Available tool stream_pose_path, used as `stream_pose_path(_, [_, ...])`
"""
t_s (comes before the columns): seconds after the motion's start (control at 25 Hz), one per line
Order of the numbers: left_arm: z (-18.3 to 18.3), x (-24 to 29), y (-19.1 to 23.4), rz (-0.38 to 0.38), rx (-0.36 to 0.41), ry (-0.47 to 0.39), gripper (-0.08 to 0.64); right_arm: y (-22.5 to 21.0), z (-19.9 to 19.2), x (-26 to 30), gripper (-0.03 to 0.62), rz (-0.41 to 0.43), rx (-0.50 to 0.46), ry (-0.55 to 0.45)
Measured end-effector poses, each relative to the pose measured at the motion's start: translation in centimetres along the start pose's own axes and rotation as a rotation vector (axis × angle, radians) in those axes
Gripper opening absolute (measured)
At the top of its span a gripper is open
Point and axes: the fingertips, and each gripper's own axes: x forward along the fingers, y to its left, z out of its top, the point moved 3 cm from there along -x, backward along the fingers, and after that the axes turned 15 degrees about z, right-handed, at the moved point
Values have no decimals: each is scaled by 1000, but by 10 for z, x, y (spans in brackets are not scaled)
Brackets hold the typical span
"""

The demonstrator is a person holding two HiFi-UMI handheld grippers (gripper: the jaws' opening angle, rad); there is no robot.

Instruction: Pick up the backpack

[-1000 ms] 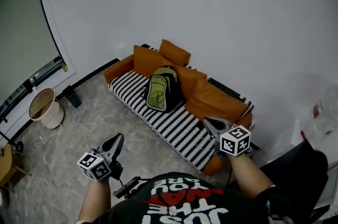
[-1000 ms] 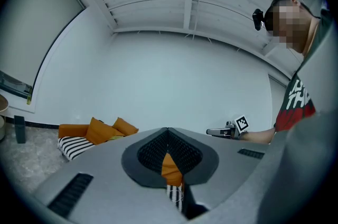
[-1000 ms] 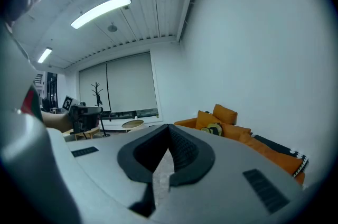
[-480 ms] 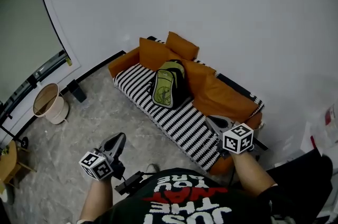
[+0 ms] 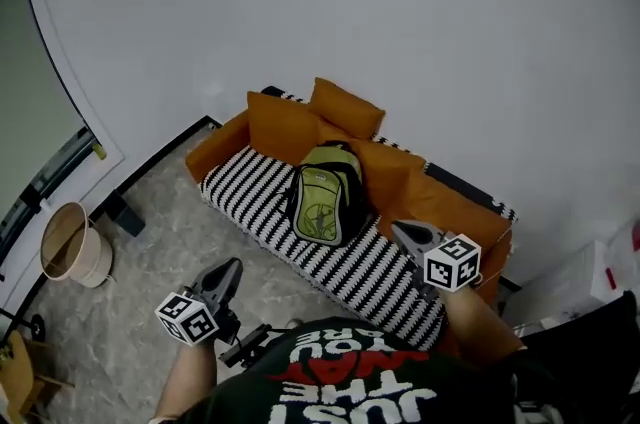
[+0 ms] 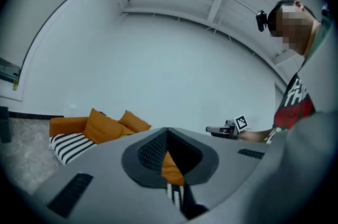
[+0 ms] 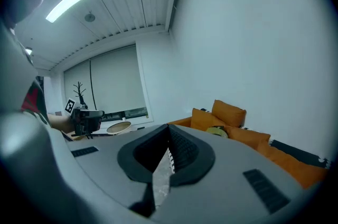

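1. Backpack (image 5: pixel 322 204), green with black sides, stands upright on the black-and-white striped seat of the sofa (image 5: pixel 245 197), leaning back against an orange back cushion (image 5: pixel 388 170).
2. The sofa runs along a white wall (image 5: pixel 420 32). Two loose orange cushions (image 5: pixel 275 120) stand at its far end, to the left of the backpack in the head view.
3. The left tool (image 5: pixel 228 268) is low at the left of the head view, over the grey marbled floor (image 5: pixel 150 232) and well apart from the sofa. In its own view the jaws meet at the tips with nothing gripped; only a sliver of the sofa shows through the gap behind them.
4. The right tool (image 5: pixel 400 230) shows over the near end of the sofa, to the right of the backpack and clear of it. Its jaws are likewise pressed together and hold nothing.
5. In the right gripper view the green top of the backpack shows among the orange cushions, beyond the jaws and to their right, and the left tool appears at the left edge.
6. A pale round bucket (image 5: pixel 68 247) stands on the floor at the far left, well apart from the sofa.
7. The person's dark shirt (image 5: pixel 340 387) with red and white print fills the bottom edge of the head view, between the two forearms.
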Motion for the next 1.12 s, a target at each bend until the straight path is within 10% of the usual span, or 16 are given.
stream_pose_path(0.56, [57,204,128,-167,71,151,9,-116,46,126,28,-166,75,10])
stream_pose_path(1.04, [7,355,101,-78,103,265,11,-271,17,133,34,-40,150,30])
stream_pose_path(1.12, [-6,369,109,-75,132,296,11,-285,6,141,112,-6,174,48])
